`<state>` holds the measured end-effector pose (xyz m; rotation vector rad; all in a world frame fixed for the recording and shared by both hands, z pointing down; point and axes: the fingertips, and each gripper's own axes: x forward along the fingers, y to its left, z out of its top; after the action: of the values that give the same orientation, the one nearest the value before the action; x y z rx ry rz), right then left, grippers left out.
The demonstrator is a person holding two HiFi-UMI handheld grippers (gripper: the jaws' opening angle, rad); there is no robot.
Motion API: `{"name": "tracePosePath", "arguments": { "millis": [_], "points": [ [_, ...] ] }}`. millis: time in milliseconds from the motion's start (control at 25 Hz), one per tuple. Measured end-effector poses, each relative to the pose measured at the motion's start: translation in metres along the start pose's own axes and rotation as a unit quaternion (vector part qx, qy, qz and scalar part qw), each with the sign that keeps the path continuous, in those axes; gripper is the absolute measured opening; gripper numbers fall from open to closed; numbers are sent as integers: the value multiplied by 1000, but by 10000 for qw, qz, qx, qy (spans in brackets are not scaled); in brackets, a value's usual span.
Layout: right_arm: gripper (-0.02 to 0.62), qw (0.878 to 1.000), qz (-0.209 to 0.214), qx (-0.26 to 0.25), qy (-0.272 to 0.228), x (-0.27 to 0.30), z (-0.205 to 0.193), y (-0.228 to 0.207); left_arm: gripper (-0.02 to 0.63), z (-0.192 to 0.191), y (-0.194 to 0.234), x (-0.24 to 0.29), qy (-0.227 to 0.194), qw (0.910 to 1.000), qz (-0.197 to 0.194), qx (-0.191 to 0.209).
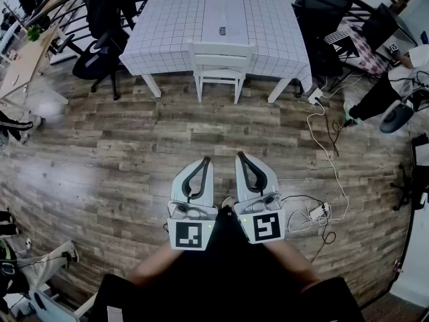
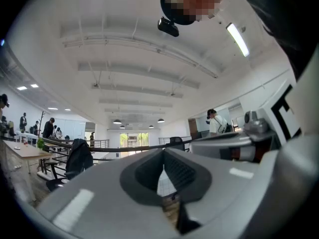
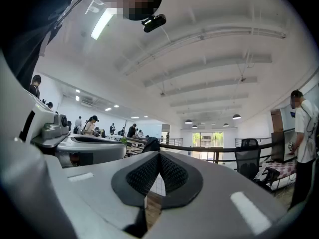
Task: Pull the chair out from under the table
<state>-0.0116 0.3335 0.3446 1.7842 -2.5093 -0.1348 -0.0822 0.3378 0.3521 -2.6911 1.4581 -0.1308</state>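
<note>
I'm holding left tool [image 1: 205, 161] and right tool [image 1: 240, 157] level, side by side, both fully closed and empty, as nothing is within reach yet. Chair [image 1: 221, 66] standing at 12 o'clock, well apart, seat tucked under counter [image 1: 167, 25], back facing me. I'm judging approach comes first.

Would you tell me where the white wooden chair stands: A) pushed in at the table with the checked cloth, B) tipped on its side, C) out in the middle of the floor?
A: the white wooden chair stands upright against the near edge of the checked-cloth table.
</note>
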Motion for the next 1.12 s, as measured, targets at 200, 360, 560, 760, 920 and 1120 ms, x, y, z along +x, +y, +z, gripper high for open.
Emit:
{"name": "tracePosePath", "arguments": {
  "millis": [200, 360, 560, 760, 920, 1120],
  "points": [
    [-3, 9991, -205, 220, -304, -19, 6, -20, 9, 8, 3, -1, -186, 9995, 250, 69],
    [-3, 9970, -610, 347, -328, -36, 4, -58, 9, 8, 11, -1, -153, 9984, 546, 61],
    [-3, 9957, -797, 445, -147, -45, -20, -86, 9, 4, 25, -1, -213, 9960, 831, 234],
    [-3, 9949, -849, 542, 54, -55, -39, -93, 9, -1, 37, 8, -213, 9946, 951, 366],
    [-3, 9958, -794, 456, 56, -40, -46, -99, 9, -8, 37, 31, -315, 9947, 935, 276],
    [-2, 9959, -819, 367, 121, -4, -52, -116, 9, -22, 39, 71, -317, 9967, 727, 151]
  ]
}}
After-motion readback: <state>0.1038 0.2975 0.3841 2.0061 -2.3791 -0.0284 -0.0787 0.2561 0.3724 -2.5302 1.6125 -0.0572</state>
